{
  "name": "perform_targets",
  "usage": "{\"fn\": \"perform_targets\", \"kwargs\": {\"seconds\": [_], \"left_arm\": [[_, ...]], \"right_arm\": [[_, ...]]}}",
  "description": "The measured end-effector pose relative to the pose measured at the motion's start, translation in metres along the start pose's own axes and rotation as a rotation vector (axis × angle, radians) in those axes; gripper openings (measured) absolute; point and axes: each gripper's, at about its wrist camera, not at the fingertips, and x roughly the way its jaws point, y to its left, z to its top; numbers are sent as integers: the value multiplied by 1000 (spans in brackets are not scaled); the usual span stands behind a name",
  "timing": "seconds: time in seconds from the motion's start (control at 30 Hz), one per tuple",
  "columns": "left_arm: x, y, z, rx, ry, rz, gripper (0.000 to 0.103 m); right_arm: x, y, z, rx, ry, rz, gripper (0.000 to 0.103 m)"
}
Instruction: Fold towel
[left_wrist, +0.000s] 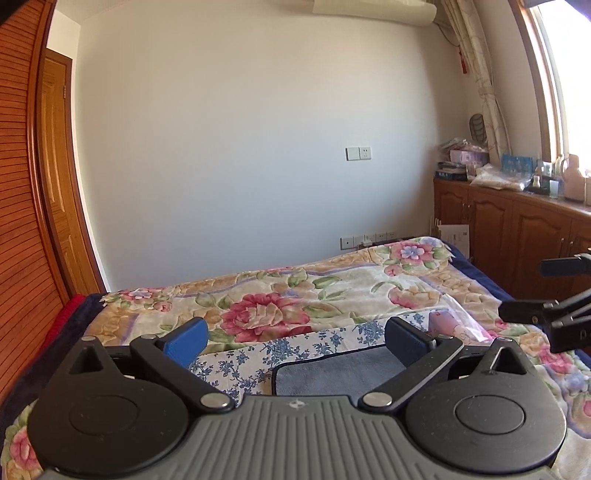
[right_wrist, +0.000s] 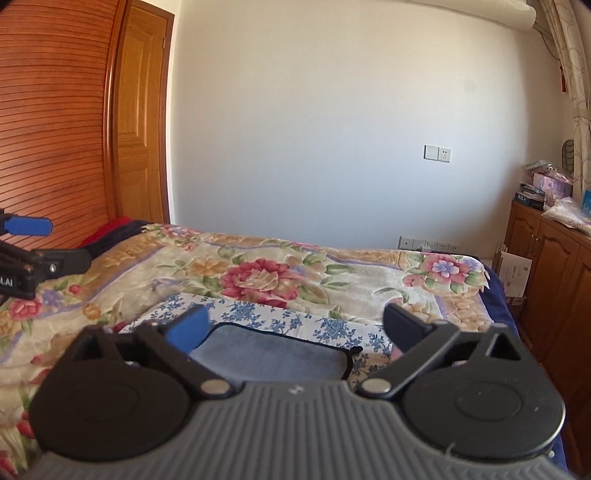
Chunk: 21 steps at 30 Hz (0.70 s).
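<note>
- The left gripper (left_wrist: 295, 341) is held above the bed with its two fingers spread wide, nothing between them; one finger carries a blue pad (left_wrist: 186, 341), the other is dark.
- The right gripper (right_wrist: 293, 328) is likewise spread apart and holds nothing, poised just above the bed.
- Each gripper shows at the edge of the other's view, side by side and apart.
- The towel (right_wrist: 273, 354), grey-blue with a dark bound edge, lies flat directly under and ahead of both grippers; neither touches it.
- The towel rests on a white cloth with blue flowers (right_wrist: 258, 314), which reaches out past its far edge.
- Both lie on a floral blanket (right_wrist: 266, 277) that covers the bed.
- A clear plastic bag (left_wrist: 458, 317) lies on the blanket just to the right of the blue-flowered cloth.
- Further off stand a wooden cabinet (left_wrist: 517, 229) with clutter on top, a white wall with sockets (left_wrist: 358, 153), and a wooden door (right_wrist: 142, 110).
</note>
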Motion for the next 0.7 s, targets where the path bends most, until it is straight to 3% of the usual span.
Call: {"fn": "perform_targets", "kwargs": {"seconds": [0.7], "left_arm": [[-51,-15,-25,-29,-19,33,103]], "right_arm": [[-52,-7,-26,24,24,-34,103]]}}
